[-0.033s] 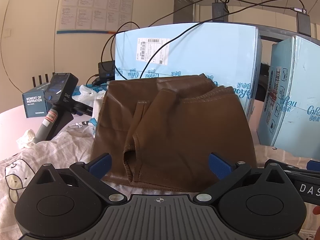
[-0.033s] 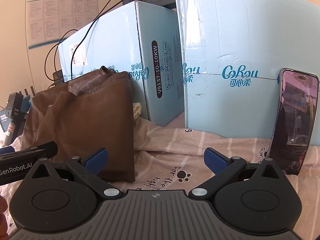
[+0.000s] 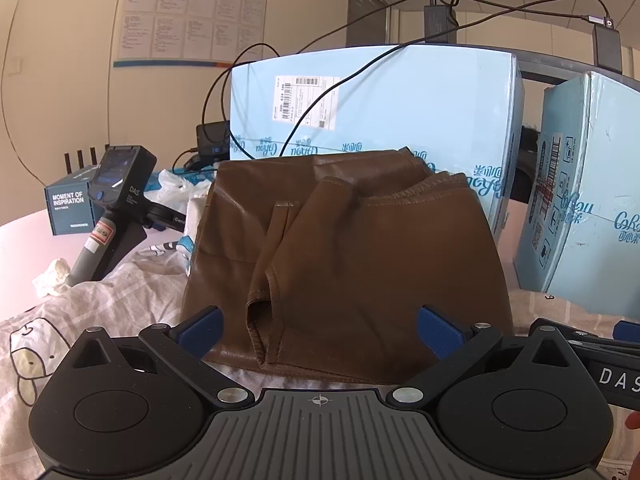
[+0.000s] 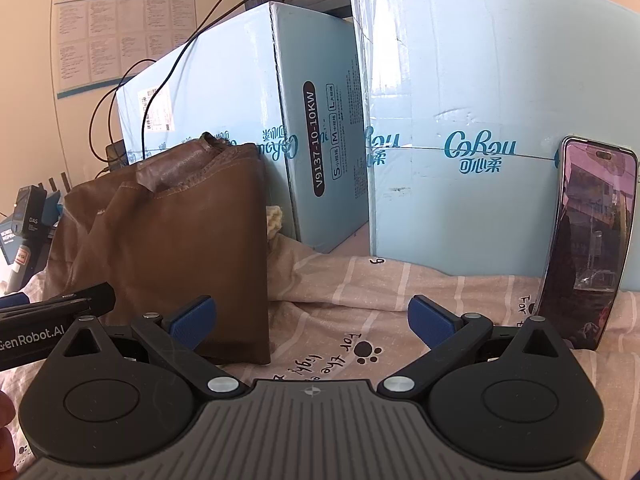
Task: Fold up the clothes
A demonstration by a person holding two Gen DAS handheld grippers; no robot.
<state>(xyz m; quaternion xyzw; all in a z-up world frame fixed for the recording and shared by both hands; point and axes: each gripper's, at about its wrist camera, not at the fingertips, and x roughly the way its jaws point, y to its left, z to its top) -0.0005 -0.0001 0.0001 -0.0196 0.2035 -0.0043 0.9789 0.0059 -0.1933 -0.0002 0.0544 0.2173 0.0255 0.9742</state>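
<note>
Two pale blue boxes (image 4: 240, 128) (image 4: 480, 120) stand side by side on a pink printed sheet (image 4: 360, 292). A phone (image 4: 588, 244) leans upright against the right box. Black cables (image 3: 320, 92) drape over the left box, which bears a label (image 3: 306, 100). A spare handheld device (image 3: 116, 196), a small dark box (image 3: 68, 208) and crumpled tissue (image 3: 52, 280) lie to the left. A poster (image 3: 188, 16) hangs on the wall.

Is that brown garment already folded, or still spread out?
Folded: the brown garment lies as a compact layered rectangle on the sheet, hems stacked at the near edge.
</note>
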